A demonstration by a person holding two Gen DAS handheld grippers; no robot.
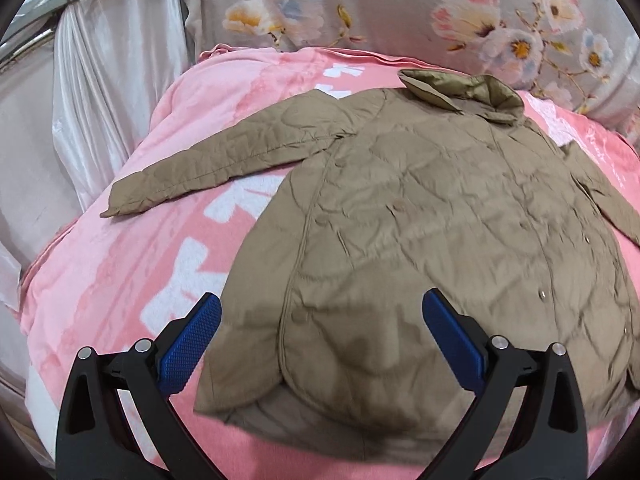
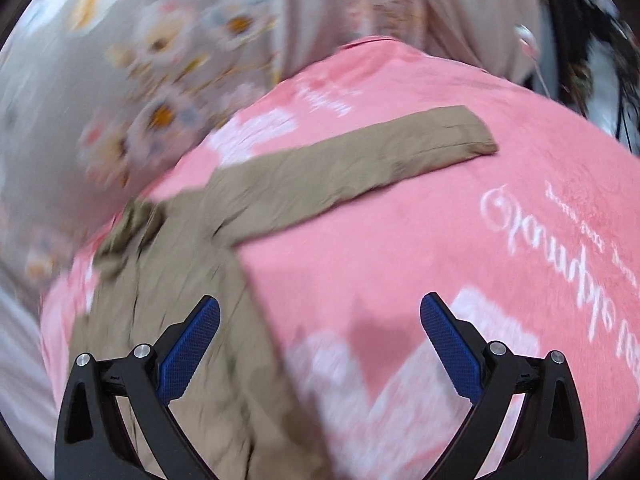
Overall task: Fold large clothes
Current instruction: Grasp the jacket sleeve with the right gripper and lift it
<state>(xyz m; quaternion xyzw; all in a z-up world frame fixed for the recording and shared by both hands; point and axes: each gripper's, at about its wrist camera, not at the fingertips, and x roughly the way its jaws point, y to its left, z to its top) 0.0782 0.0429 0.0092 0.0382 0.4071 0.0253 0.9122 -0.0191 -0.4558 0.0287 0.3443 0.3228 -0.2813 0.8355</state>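
Observation:
A tan quilted jacket (image 1: 420, 216) lies flat, front up, on a pink blanket (image 1: 120, 280), collar at the far end. One sleeve (image 1: 208, 164) stretches out to the left. My left gripper (image 1: 320, 320) is open and empty, hovering above the jacket's near hem. In the blurred right wrist view the jacket's body (image 2: 180, 300) is at the lower left and its other sleeve (image 2: 360, 160) stretches out to the upper right. My right gripper (image 2: 320, 324) is open and empty above the jacket's right edge and the blanket (image 2: 440, 240).
A grey floral pillow or bedding (image 1: 400, 4) lies beyond the collar. A shiny white curtain (image 1: 100, 80) hangs at the left. The floral bedding (image 2: 120, 80) also shows in the right wrist view, with dark cloth (image 2: 600, 60) at the far right.

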